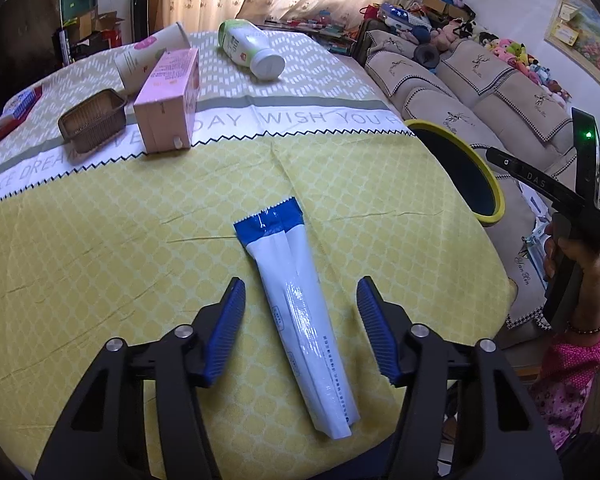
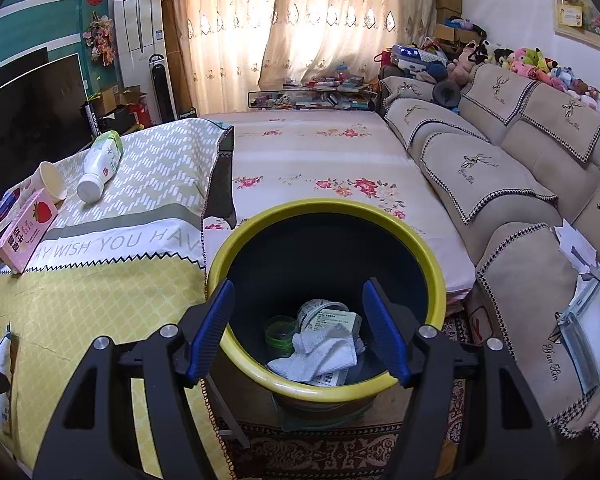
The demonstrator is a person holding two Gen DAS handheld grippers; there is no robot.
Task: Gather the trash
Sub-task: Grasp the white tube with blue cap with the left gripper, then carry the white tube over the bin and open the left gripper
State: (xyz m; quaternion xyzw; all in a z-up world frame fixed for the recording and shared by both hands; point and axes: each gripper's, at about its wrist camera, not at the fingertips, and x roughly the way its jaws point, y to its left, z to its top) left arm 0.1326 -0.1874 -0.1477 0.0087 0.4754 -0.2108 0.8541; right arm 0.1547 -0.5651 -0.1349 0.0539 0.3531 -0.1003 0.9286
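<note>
A long white wrapper with a blue end lies flat on the yellow tablecloth. My left gripper is open and straddles it, one blue pad on each side, neither touching. My right gripper is open and empty, hovering over the yellow-rimmed bin beside the table. In the bin lie a crumpled white tissue, a small green cup and a labelled tub. Farther back on the table are a pink carton, a tipped paper cup and a white bottle on its side.
A brown wicker basket sits left of the carton. The bin's rim stands off the table's right edge, with a person's hand holding the other gripper there. A beige sofa and a flowered mat lie beyond.
</note>
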